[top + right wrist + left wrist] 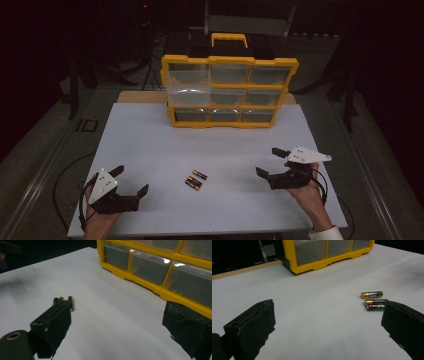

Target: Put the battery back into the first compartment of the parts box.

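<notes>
Three gold-and-black batteries lie on the white table top (150, 145): one alone (199, 174) and a pair touching (193, 183). My left gripper (132, 180) rests at the front left, open and empty, to the left of the batteries. In the left gripper view the batteries (374, 301) lie just beyond the right jaw of this gripper (328, 307). My right gripper (268, 161) is open at the front right, with nothing between its fingers. In the right gripper view (118, 307) the battery ends (70, 298) peek out behind the left jaw.
A yellow organizer (229, 92) with clear drawers and a yellow handle stands at the back centre of the table. One clear drawer (188, 84) on its left side is pulled out. Dark floor and stands surround the table.
</notes>
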Motion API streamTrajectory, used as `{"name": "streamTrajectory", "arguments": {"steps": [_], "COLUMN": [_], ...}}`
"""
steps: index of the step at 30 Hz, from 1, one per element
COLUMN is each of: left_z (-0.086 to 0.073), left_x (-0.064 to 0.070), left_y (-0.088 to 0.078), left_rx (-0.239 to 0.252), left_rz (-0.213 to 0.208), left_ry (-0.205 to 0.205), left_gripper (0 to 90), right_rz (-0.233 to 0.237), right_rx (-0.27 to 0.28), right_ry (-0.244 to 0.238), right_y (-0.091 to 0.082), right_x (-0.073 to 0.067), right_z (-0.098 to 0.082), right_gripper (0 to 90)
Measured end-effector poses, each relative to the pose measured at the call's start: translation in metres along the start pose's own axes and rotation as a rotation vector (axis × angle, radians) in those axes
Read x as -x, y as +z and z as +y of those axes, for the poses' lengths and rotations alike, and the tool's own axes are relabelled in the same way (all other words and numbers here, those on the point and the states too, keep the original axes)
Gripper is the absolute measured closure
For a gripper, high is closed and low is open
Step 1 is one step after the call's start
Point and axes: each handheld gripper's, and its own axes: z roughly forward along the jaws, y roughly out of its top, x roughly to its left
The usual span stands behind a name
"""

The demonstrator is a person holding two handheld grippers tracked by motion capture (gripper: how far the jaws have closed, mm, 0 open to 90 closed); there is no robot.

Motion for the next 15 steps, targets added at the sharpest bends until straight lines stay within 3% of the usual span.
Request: {"name": "streamTrajectory", "arguments": {"steps": [15], "left_z": [0.0], "left_x": [0.0], "left_y": [0.002], "left_rx": [-0.019], "left_rz": [0.009], "left_ry": [0.005], "left_gripper": [0.0], "right_rz": [0.046], "right_rx": [-0.091], "right_ry": [-0.036], "right_y": [0.033], "right_x": [-0.01], "right_z": [0.036], "right_gripper": [8.0]}}
